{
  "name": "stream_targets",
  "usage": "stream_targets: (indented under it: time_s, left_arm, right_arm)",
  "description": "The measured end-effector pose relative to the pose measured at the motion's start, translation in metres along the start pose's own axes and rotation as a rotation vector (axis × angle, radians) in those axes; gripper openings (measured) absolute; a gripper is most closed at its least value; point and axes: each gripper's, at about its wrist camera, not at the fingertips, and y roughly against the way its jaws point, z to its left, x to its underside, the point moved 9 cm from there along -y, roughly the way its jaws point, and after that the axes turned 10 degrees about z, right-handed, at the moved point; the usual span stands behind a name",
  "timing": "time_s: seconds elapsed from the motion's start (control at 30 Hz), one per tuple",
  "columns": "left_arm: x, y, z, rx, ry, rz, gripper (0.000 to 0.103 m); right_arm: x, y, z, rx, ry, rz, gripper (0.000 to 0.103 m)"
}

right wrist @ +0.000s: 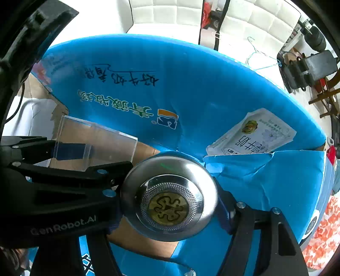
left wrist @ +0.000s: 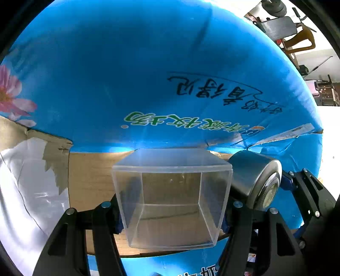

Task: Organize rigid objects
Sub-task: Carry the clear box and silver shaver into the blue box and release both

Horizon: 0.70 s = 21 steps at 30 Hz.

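My left gripper [left wrist: 172,214] is shut on a clear plastic box [left wrist: 172,203], open side facing the camera, held above the brown inner floor of a blue cardboard carton [left wrist: 148,74]. My right gripper [right wrist: 170,203] is shut on a round shiny metal tin [right wrist: 169,197] with a knurled cap and gold emblem. In the left wrist view the tin [left wrist: 255,178] sits just right of the clear box, with the right gripper's black finger behind it. In the right wrist view the clear box [right wrist: 93,144] and the left gripper [right wrist: 63,169] lie at the left, close to the tin.
The carton's blue flaps [right wrist: 265,180] with printed Chinese text surround both grippers. A white milk carton picture [right wrist: 252,135] shows on the flap. A white surface [left wrist: 23,186] lies left of the carton. A white sofa [right wrist: 180,14] and dark equipment [right wrist: 308,65] stand beyond.
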Motion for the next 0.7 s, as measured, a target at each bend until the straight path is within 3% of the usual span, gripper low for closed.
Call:
stream_targets:
  time_s: [0.13, 0.27, 0.4, 0.7]
  left_arm:
    - [-0.009, 0.014, 0.013, -0.077, 0.003, -0.027, 0.078]
    - [-0.005, 0.034, 0.021, -0.122, -0.002, -0.069, 0.103]
    - [0.009, 0.050, 0.024, -0.098, 0.004, -0.129, 0.103]
    - [0.072, 0.080, 0.038, -0.239, -0.014, -0.285, 0.103]
  right_arm:
    - [-0.019, -0.004, -0.007, -0.002, -0.024, -0.006, 0.081]
    - [-0.020, 0.008, -0.013, 0.009, -0.050, -0.026, 0.088]
    - [-0.012, 0.021, -0.017, -0.042, -0.091, -0.043, 0.100]
    - [0.042, 0.042, -0.006, -0.063, -0.231, -0.070, 0.101]
